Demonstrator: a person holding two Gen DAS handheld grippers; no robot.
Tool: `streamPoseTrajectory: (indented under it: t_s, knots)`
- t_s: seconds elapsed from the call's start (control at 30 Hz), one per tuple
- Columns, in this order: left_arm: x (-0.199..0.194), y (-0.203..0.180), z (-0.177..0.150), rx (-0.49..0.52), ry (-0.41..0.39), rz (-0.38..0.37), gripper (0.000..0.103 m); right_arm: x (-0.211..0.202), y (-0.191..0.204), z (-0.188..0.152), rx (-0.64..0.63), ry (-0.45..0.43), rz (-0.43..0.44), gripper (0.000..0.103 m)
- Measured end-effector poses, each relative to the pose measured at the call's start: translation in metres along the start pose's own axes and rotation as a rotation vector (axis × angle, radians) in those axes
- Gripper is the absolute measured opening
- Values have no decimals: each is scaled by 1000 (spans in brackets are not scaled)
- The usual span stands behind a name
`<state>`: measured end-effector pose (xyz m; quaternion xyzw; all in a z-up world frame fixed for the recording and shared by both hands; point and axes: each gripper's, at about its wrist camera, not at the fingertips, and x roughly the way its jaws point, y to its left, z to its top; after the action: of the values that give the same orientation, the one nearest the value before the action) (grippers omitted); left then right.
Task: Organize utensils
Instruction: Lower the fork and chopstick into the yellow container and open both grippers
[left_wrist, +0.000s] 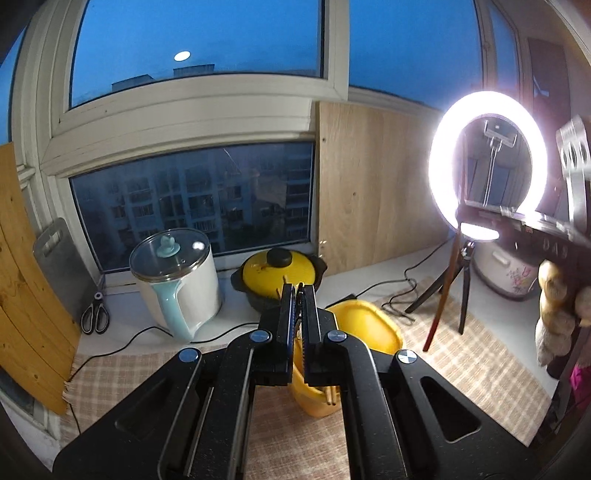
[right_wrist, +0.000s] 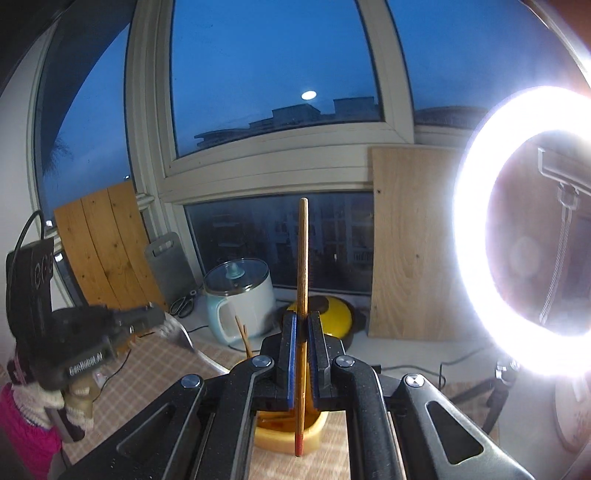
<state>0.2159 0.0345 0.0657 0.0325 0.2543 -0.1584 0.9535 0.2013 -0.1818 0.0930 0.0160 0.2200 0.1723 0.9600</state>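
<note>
A yellow utensil holder (left_wrist: 354, 332) stands on the checked mat, with wooden chopsticks (left_wrist: 330, 397) inside; it also shows in the right wrist view (right_wrist: 286, 434). My left gripper (left_wrist: 298, 291) is shut above the holder, with a thin wooden stick between its jaws. My right gripper (right_wrist: 303, 321) is shut on a single wooden chopstick (right_wrist: 302, 258) with a red tip, held upright over the holder. The same chopstick (left_wrist: 441, 295) shows in the left wrist view. In the right wrist view the left gripper (right_wrist: 147, 314) appears blurred at the left, with a metal utensil (right_wrist: 184, 338) at its tip.
A white electric pot (left_wrist: 177, 273) with a glass lid, a yellow-lidded black pot (left_wrist: 277, 269), scissors (left_wrist: 96, 314) and a grey cutting board (left_wrist: 59, 258) line the windowsill. A lit ring light (left_wrist: 487, 158) on a tripod stands right, cables across the mat (left_wrist: 461, 362). A rice cooker (left_wrist: 506, 269) is far right.
</note>
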Motion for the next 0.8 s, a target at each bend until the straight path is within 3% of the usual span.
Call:
streamPoseTrajectory:
  t_s: [0.37,0.8]
  knots:
    - [8,4,-10,-24,45,-8,0,45,8,2,-8,16,-15,3]
    - [18,2,-19,-52,78,-19,0,87,-7,-42,37,146,-14,3]
